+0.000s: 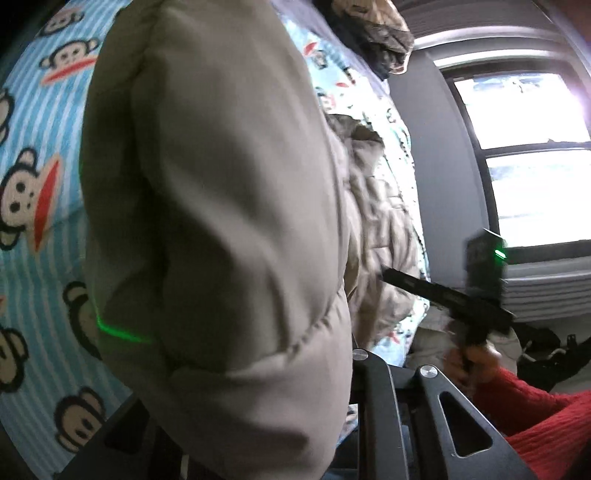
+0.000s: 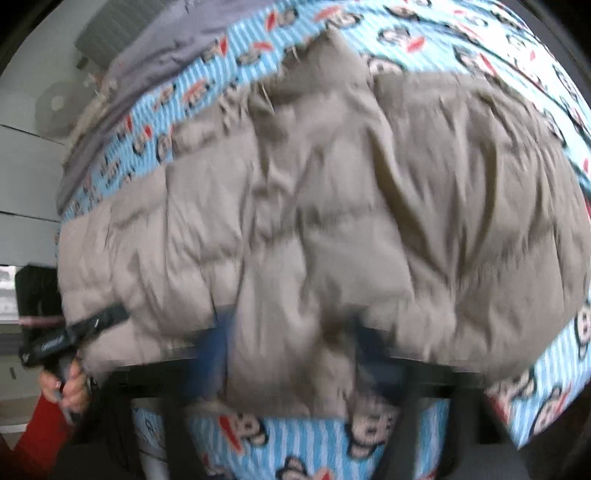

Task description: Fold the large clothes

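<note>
**Puffer jacket held up at both ends over the bed**

Left wrist view, nearest: left hand-held gripper [image 1: 258,424] has a thick fold of the beige puffer jacket [image 1: 214,206] between its fingers; the padded fabric fills the gap and hides the fingertips. One black finger [image 1: 384,406] shows beside the fold. A green light line lies across the fabric low on the left.

Right wrist view, nearest: right hand-held gripper [image 2: 291,354] is clamped on the jacket's [image 2: 332,206] near edge; a bunch of quilted fabric sits between the blurred blue fingers [image 2: 214,350]. Frame is motion-blurred, so fine detail is unreadable.

Middle distance: the jacket's body spreads over the bed sheet [image 2: 424,33], blue-striped with a cartoon monkey print. In the left view the sheet [image 1: 40,147] shows behind the raised fold. The right tool also appears in the left view [image 1: 443,295], its tip at the jacket's edge, held by the right hand [image 1: 476,362] with a red sleeve [image 1: 535,417]. The left tool appears in the right view [image 2: 74,332], also at the jacket's edge.

Far: window [image 1: 524,155], bright; grey blanket [image 2: 147,74] beyond the sheet.
</note>
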Available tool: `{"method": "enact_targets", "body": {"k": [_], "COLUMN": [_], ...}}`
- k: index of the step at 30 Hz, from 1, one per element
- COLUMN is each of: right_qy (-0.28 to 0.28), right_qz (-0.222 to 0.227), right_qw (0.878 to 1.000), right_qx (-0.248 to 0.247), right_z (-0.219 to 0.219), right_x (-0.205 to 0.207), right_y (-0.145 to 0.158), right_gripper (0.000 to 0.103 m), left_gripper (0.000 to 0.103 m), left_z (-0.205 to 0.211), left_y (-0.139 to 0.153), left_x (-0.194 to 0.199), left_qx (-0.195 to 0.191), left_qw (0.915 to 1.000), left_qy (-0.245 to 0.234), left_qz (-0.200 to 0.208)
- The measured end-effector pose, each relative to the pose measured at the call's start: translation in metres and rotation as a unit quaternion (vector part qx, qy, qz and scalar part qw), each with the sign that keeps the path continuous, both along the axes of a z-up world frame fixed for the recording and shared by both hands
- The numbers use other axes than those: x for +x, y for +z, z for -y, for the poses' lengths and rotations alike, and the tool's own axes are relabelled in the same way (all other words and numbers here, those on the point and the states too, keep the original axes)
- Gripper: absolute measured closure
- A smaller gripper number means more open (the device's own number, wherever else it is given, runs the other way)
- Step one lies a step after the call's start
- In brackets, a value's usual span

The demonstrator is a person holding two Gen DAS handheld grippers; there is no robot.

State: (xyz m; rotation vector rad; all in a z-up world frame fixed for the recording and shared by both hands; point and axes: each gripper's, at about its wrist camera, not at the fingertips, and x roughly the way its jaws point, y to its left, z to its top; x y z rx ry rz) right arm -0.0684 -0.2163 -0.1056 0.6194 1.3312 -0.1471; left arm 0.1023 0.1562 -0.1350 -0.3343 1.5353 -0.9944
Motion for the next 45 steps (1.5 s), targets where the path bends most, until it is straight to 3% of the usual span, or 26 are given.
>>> {"method": "enact_targets", "body": {"k": [8,15,20,23,26,28,32,36,38,41,42,44,45], "right_qy": [0.034,-0.014,-0.04,-0.04,-0.023,-0.014,-0.054,-0.073,-0.075,-0.078,-0.079,-0.079,-0.078], "right_qz": [0.032,0.032,0.036,0.01,0.016,0.038,0.062,0.055,0.05,0.044,0.045,0.052,0.067], "right_qw": [0.998,0.987,0.971,0.962,0.965,0.973,0.977,0.98,0.982,0.984,0.984,0.983,0.981], "right_qx": [0.031,0.156,0.231,0.269,0.259,0.227,0.197,0.174,0.163,0.154,0.156,0.159,0.163], "right_z": [0.009,0.039,0.055,0.067,0.092,0.117,0.175,0.206,0.215,0.227,0.228,0.227,0.226], "right_x": [0.053,0.055,0.052,0.054,0.046,0.027,-0.034,-0.084,-0.107,-0.145,-0.154,-0.169,-0.178], "right_y": [-0.043,-0.089,-0.109,-0.109,-0.083,-0.057,-0.027,-0.02,-0.02,-0.02,-0.018,-0.011,-0.004], "right_gripper": [0.092,0.103,0.103,0.103,0.101,0.1,0.1,0.1,0.1,0.1,0.098,0.071,0.033], "left_gripper": [0.08,0.08,0.08,0.08,0.08,0.08,0.079,0.058,0.035,0.03,0.03,0.03,0.03], "left_z": [0.077,0.19,0.23,0.244,0.265,0.27,0.304,0.354,0.372,0.39,0.395,0.4,0.401], "left_y": [0.07,0.105,0.114,0.113,0.112,0.106,0.081,0.049,0.034,0.016,0.011,0.004,0.0], "left_x": [-0.036,-0.069,-0.084,-0.088,-0.097,-0.098,-0.103,-0.112,-0.113,-0.109,-0.106,-0.099,-0.095], "left_qx": [0.013,0.089,0.151,0.166,0.191,0.206,0.225,0.219,0.186,0.152,0.142,0.122,0.114], "left_qw": [0.9983,0.9907,0.9776,0.9746,0.9698,0.9676,0.9637,0.9636,0.971,0.9768,0.9788,0.9832,0.9855], "left_qy": [-0.028,-0.037,-0.036,-0.033,-0.027,-0.022,-0.029,-0.076,-0.098,-0.12,-0.122,-0.121,-0.116], "left_qz": [0.049,0.096,0.142,0.147,0.149,0.145,0.141,0.133,0.114,0.091,0.082,0.062,0.048]}}
